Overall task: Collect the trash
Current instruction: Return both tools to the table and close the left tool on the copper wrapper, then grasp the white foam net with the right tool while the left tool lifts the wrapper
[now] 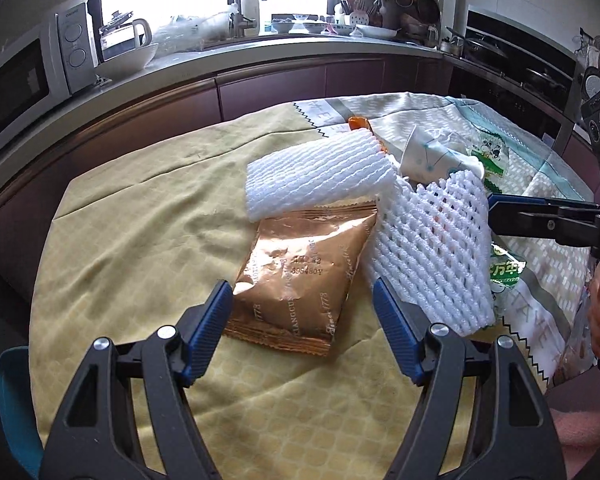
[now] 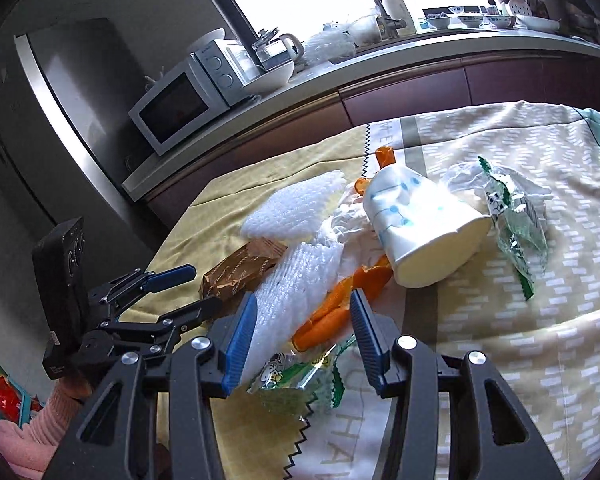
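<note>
Trash lies heaped on a yellow tablecloth (image 1: 140,240). My left gripper (image 1: 304,308) is open, its blue fingers straddling the near end of a copper snack bag (image 1: 300,272) without touching it. Behind the bag lies a flat white foam net (image 1: 320,176). A second foam net (image 2: 292,288) leans against the left finger of my right gripper (image 2: 304,320), which is open above orange peel (image 2: 332,312) and a green wrapper (image 2: 300,376). A tipped paper cup (image 2: 420,220) and another green wrapper (image 2: 516,220) lie further back. Each gripper shows in the other's view, the right (image 1: 496,216) and the left (image 2: 188,292).
A kitchen counter runs behind the table with a microwave (image 1: 20,80), a bowl (image 1: 128,60) and a kettle; a stove (image 1: 520,60) is at the right. A steel fridge (image 2: 60,120) stands far left. A person's pink sleeve (image 2: 32,432) and a red packet (image 2: 0,396) are low left.
</note>
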The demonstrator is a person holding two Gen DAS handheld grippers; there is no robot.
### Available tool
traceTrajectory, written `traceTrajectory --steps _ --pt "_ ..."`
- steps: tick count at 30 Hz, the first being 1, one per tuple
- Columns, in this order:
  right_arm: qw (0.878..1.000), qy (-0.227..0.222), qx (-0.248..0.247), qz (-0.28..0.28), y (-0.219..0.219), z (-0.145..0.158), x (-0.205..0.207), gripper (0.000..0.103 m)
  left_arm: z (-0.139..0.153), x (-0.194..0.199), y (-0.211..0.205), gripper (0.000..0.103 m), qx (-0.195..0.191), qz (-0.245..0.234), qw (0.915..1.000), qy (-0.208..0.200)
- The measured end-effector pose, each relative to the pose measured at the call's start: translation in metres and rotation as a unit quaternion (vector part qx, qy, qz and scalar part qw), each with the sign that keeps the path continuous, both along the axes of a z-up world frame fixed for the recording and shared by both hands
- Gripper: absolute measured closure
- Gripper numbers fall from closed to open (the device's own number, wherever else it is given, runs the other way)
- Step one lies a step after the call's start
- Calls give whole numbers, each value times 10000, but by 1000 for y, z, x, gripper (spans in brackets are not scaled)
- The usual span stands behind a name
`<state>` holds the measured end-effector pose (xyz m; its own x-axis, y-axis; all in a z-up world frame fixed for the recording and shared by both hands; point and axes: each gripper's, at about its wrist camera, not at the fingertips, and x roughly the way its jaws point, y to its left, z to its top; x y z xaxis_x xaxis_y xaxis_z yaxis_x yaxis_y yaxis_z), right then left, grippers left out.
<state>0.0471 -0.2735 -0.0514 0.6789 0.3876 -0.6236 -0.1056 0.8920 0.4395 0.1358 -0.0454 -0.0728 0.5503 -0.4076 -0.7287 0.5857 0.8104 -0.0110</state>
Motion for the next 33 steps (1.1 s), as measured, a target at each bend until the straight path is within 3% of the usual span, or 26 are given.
traceTrajectory --steps 4,9,15,17,22,33 --pt "10000 31 46 64 6 -3 6 58 -9 8 -4 33 135 73 9998 137" --pt "9998 63 84 157 12 -5 10 68 -11 11 -2 44 52 148 9996 234" --pt "9996 91 192 197 12 -6 10 80 -10 11 2 67 -102 83 9994 313" --pt "9994 87 271 217 11 -5 9 84 -11 11 1 81 -167 43 9991 379" --pt "9990 68 345 291 13 -4 10 87 -9 9 1 96 -312 -19 9985 439" --pt "9971 -81 588 471 14 5 7 92 11 -7 21 99 -743 50 9967 327"
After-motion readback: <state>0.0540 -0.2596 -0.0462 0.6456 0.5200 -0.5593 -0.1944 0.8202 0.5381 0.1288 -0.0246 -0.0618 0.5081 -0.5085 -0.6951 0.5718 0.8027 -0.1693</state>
